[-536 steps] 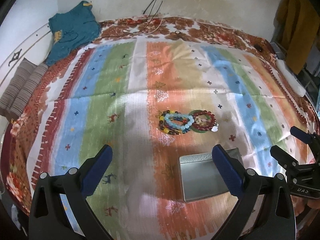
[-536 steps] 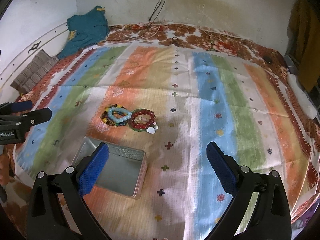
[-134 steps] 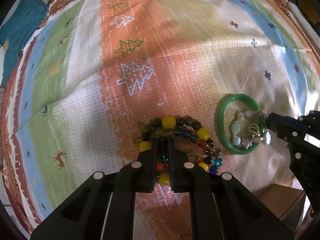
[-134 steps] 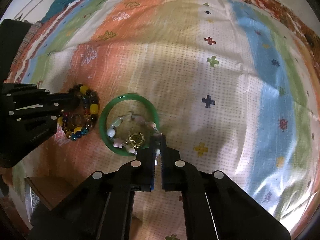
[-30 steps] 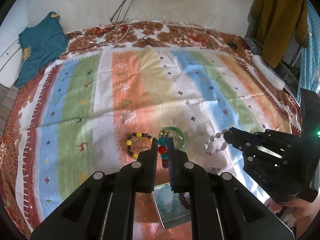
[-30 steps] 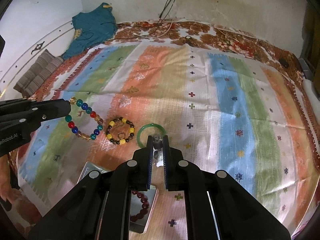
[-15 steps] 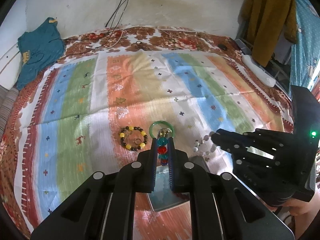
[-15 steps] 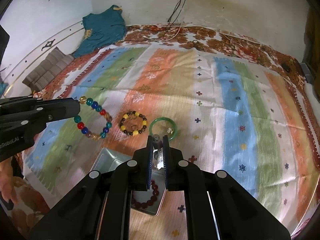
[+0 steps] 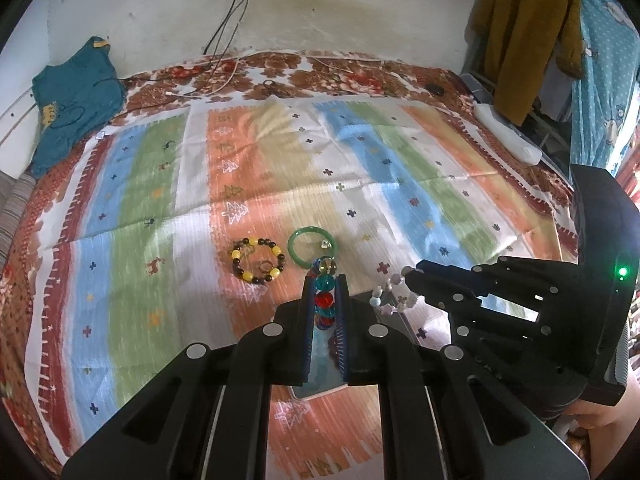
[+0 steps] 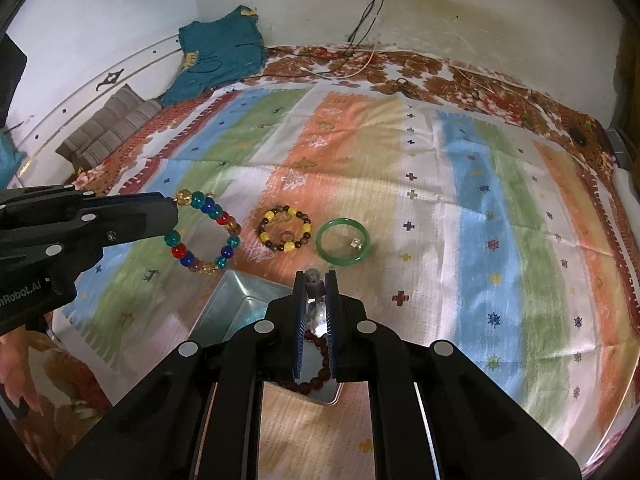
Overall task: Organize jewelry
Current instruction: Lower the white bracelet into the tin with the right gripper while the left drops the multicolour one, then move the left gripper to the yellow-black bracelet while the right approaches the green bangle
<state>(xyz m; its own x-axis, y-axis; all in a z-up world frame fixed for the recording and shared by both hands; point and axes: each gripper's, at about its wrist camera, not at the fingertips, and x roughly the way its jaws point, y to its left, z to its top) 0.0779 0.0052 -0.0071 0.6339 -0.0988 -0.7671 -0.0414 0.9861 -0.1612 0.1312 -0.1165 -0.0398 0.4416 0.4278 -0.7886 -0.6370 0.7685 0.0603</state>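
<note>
My left gripper is shut on a bracelet of teal, red, blue and amber beads, which hangs from its tips above the striped cloth. My right gripper is shut on a pale white and pink bead bracelet. An open metal tin lies under both grippers, and a dark red bead bracelet rests inside it. A yellow and dark bead bracelet and a green bangle lie side by side on the cloth beyond the tin. A small charm sits inside the bangle.
A teal garment lies at the bed's far left corner, and a striped cushion is by the wall. Cables run down from a wall socket. A brown garment hangs at far right above a white object.
Both grippers have drifted across the cloth with their bracelets still held. The tin now lies more directly beneath their fingers, and the bracelet and bangle on the cloth appear further off.
</note>
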